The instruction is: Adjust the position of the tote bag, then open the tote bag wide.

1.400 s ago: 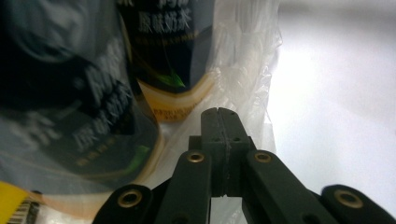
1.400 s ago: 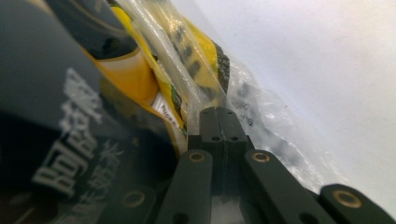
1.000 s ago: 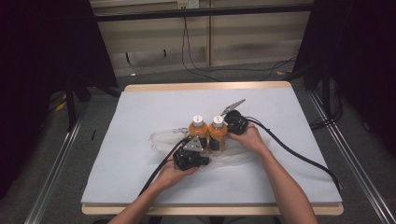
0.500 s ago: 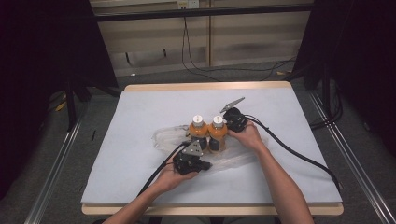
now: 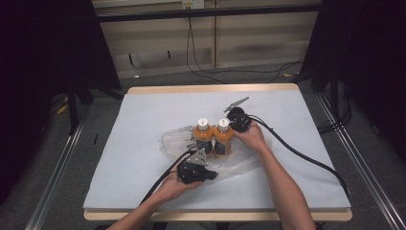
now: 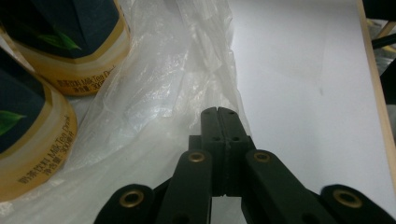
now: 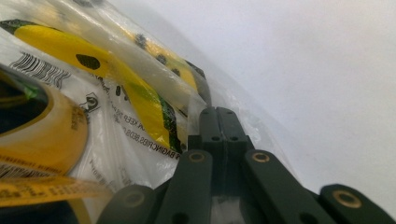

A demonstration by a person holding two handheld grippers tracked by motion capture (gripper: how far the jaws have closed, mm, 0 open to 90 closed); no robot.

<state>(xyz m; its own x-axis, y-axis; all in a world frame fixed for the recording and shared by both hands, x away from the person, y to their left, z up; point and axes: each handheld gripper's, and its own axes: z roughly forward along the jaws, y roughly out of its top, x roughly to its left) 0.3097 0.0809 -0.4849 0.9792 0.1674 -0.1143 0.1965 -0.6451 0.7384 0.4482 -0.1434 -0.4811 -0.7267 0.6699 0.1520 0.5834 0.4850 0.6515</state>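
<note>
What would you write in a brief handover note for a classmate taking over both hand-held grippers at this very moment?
Left hand-held gripper: jaws shut on the near edge of the clear crinkled plastic bag.
Right hand-held gripper: jaws shut on the bag's far edge, by its yellow-and-black printed warning label.
Things: two orange milk-tea bottles with white caps stand upright side by side on the bag, mid-table.
Done: both bag edges appear pinched.
Left: probably draw the bag up around the bottles; whether they already sit inside it is unclear.
</note>
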